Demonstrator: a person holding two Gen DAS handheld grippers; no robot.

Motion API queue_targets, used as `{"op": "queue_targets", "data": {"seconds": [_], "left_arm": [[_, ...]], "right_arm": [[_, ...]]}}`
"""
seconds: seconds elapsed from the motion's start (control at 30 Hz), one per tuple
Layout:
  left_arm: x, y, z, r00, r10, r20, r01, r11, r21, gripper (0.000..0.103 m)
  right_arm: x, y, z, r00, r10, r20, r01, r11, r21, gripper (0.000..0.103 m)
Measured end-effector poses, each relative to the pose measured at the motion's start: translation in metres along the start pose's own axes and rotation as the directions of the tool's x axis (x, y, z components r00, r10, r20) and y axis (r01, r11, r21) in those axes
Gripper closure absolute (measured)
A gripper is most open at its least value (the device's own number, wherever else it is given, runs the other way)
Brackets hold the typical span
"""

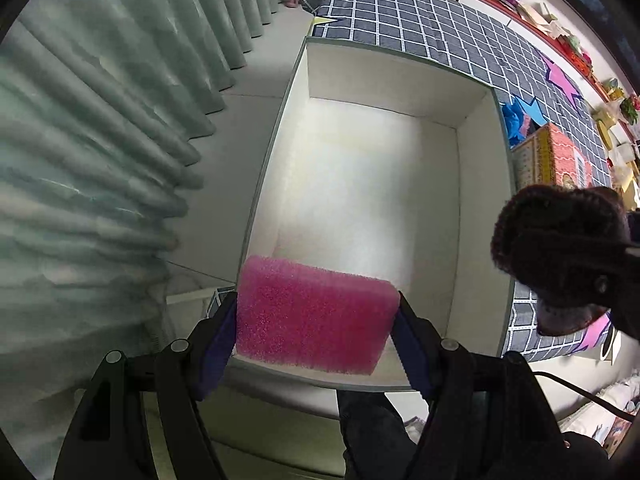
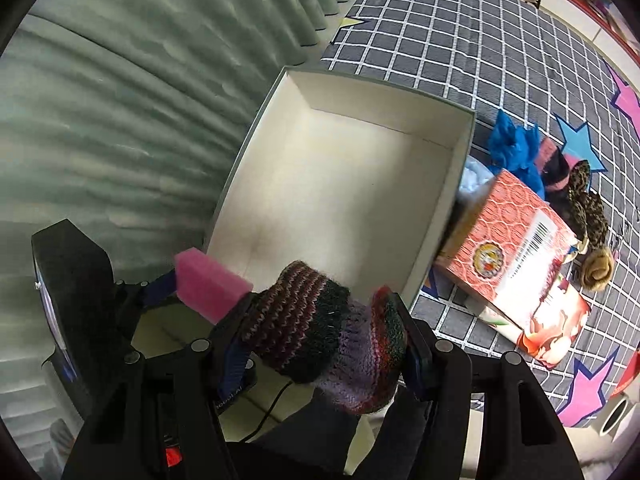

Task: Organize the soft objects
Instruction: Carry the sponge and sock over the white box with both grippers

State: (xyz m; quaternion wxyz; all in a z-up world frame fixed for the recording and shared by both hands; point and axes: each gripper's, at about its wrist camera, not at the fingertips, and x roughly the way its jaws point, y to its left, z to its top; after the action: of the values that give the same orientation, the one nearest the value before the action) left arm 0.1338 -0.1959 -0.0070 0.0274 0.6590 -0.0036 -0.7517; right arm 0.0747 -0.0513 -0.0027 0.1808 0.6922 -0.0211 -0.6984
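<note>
My left gripper is shut on a pink sponge and holds it over the near edge of an open white box. The box interior is bare. My right gripper is shut on a dark striped knitted item and holds it just in front of the box's near edge. In the right wrist view the pink sponge and the left gripper sit to the left. In the left wrist view the knitted item hangs at the right.
The box rests on a grey checked cloth with star patterns. To its right lie an orange carton, a blue soft item, a leopard-print item and other soft things. A green curtain hangs on the left.
</note>
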Motion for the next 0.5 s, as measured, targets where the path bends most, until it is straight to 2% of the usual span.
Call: {"op": "queue_targets", "data": {"seconds": [0.5], "left_arm": [[0.012,-0.002,0.004,0.999,0.001,-0.035,-0.001,1.0,-0.001,0.028]], "right_arm": [[0.019,-0.001,0.004,0.999,0.024,-0.046,-0.023,1.0,0.018,0.04]]}}
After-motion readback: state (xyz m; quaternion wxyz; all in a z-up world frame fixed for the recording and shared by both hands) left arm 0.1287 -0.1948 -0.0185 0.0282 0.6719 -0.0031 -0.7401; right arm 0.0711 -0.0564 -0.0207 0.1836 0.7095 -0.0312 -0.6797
